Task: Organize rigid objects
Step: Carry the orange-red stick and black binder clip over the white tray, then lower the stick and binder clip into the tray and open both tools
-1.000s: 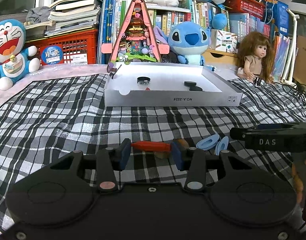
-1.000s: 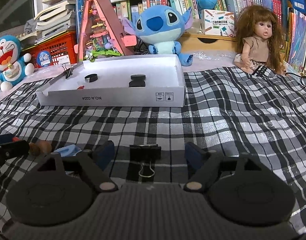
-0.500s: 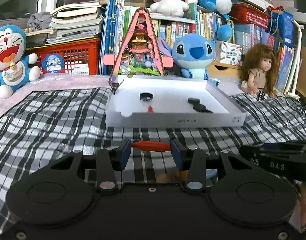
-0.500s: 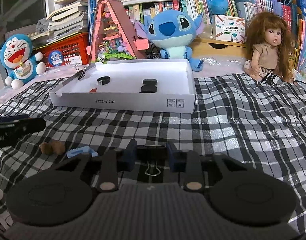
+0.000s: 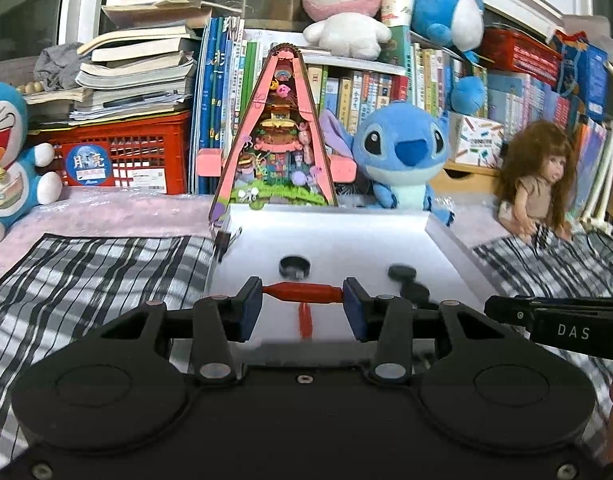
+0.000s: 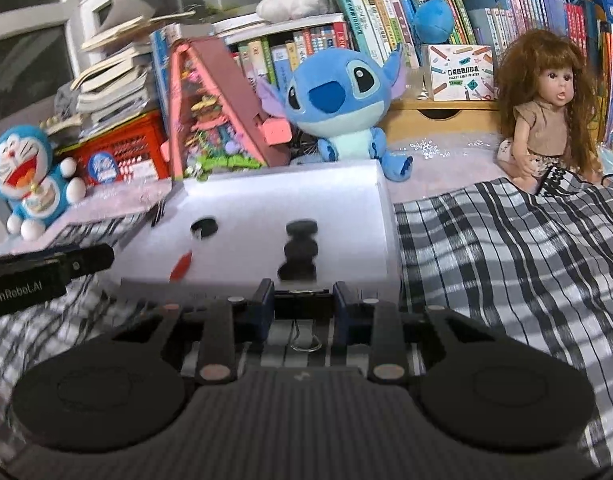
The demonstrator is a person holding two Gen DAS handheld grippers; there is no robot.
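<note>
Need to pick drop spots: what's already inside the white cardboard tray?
Inside the white cardboard tray: a black ring, two black round caps, a small red piece. The near edge is hidden behind both grippers.

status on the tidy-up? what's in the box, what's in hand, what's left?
Done: white box already holds a black ring, two black discs and a red piece. In hand: left gripper clamps a red stick; right gripper clamps a black binder clip. Left: drop both in the box; other leftovers aren't in view.

crowded bookshelf, window, plaid cloth
</note>
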